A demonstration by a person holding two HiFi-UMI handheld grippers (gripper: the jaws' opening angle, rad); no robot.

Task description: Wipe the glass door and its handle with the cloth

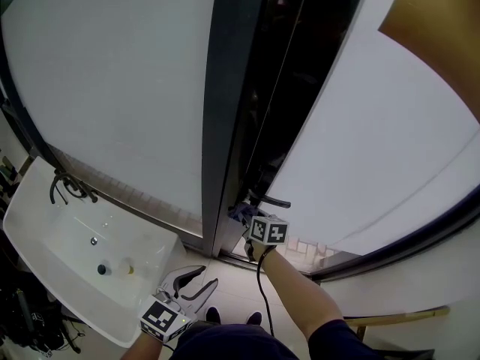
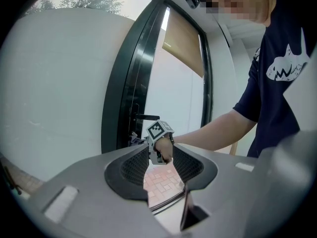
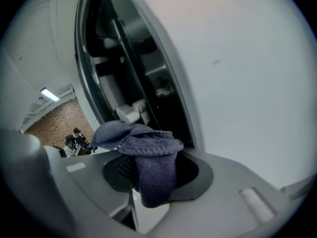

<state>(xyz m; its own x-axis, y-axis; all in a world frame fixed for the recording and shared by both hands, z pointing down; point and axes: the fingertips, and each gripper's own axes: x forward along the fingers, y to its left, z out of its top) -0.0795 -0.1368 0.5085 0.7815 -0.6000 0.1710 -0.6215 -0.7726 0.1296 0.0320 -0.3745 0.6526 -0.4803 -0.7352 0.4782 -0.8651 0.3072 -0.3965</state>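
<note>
The frosted glass door [image 1: 375, 141] stands beside a dark frame [image 1: 225, 126], with a black lever handle [image 1: 271, 201] at its edge. My right gripper [image 1: 246, 220] is just below and left of the handle, shut on a blue-grey knitted cloth [image 1: 240, 211]. In the right gripper view the cloth [image 3: 148, 157] bunches out of the right gripper [image 3: 148, 170], close to the door edge and glass [image 3: 237, 83]. My left gripper [image 1: 206, 276] hangs low near the floor, open and holding nothing. The left gripper [image 2: 161, 167] looks up at the handle [image 2: 147, 117].
A white sink [image 1: 45, 223] with a black tap [image 1: 69, 187] stands at the lower left. A fixed frosted panel [image 1: 112, 88] fills the left. A wooden piece [image 1: 390, 317] lies at the bottom right. A white latch block [image 3: 130, 112] sits in the frame.
</note>
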